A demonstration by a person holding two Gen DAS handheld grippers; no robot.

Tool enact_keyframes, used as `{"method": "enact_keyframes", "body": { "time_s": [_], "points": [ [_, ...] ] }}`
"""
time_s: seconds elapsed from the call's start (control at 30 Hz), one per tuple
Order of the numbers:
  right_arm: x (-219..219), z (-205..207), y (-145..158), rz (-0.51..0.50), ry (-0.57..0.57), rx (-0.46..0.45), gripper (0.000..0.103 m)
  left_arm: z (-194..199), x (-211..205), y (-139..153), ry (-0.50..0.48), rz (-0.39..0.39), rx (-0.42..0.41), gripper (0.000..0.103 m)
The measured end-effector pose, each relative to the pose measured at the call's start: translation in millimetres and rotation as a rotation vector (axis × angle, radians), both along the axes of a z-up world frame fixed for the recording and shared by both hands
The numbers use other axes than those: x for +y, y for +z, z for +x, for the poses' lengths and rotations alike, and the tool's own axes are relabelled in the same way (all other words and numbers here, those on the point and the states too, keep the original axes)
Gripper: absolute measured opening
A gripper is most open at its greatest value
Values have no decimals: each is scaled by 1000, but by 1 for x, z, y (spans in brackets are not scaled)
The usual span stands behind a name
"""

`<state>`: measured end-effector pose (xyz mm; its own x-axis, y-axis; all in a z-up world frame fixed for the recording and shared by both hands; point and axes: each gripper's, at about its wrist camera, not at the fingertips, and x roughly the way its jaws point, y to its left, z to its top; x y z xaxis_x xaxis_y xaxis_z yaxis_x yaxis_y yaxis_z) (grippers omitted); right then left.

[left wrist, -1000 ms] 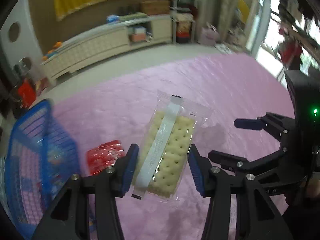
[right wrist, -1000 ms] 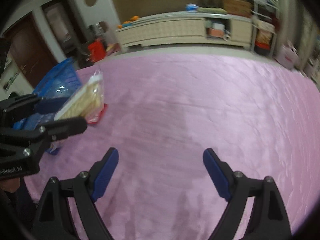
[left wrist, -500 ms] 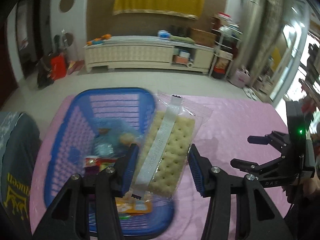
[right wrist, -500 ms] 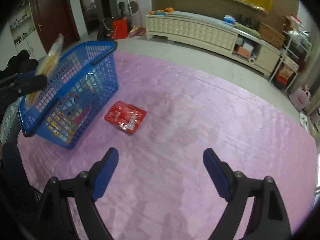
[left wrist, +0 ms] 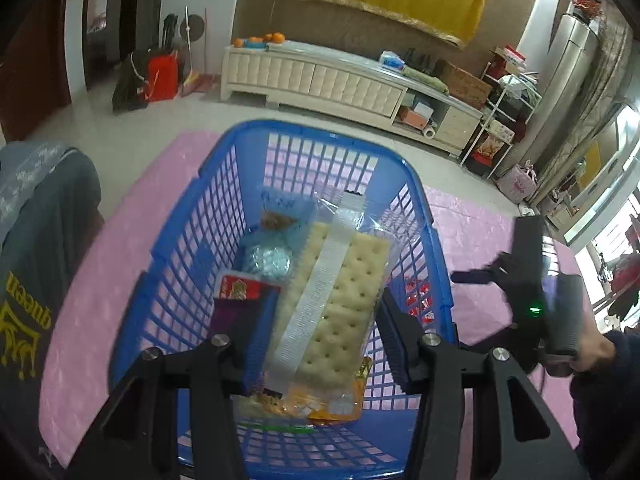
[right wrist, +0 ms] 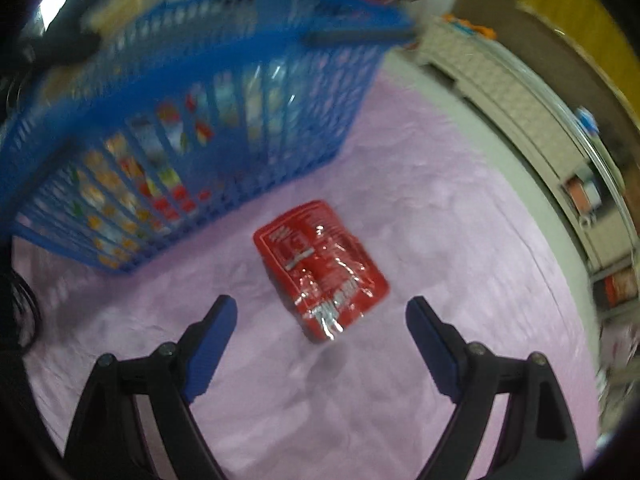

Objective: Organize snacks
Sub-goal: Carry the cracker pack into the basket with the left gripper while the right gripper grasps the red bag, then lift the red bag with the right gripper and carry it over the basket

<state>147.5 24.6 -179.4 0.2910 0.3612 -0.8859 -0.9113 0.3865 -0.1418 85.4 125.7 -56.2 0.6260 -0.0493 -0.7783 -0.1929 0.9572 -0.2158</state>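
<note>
A clear cracker packet [left wrist: 326, 300] is gripped between the pads of the left gripper [left wrist: 320, 332], held over the blue basket [left wrist: 188, 240] of snacks. The right gripper [right wrist: 320, 332] is spread wide and empty; a red packet [right wrist: 320, 268] is seen at 12 o'clock beyond it on the pink cloth [right wrist: 460, 240], the basket at 10 o'clock.

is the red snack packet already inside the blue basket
No, the red packet lies on the pink cloth outside the blue basket, just ahead of the open right gripper.
</note>
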Motion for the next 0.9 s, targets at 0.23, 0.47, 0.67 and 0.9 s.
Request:
{"method": "enact_keyframes", "body": {
  "time_s": [0.23, 0.47, 0.67, 0.9],
  "points": [
    [24, 24, -18, -5, 102, 45, 89, 4, -4, -4, 15, 46, 46, 48],
    [24, 39, -18, 37, 227, 122, 72, 6, -7, -9, 23, 43, 75, 48],
    [30, 30, -13, 4, 166, 140, 44, 6, -4, -12, 41, 37, 98, 48],
    [23, 21, -11, 46, 35, 164, 25, 1, 3, -13, 77, 34, 129, 60]
  ]
}}
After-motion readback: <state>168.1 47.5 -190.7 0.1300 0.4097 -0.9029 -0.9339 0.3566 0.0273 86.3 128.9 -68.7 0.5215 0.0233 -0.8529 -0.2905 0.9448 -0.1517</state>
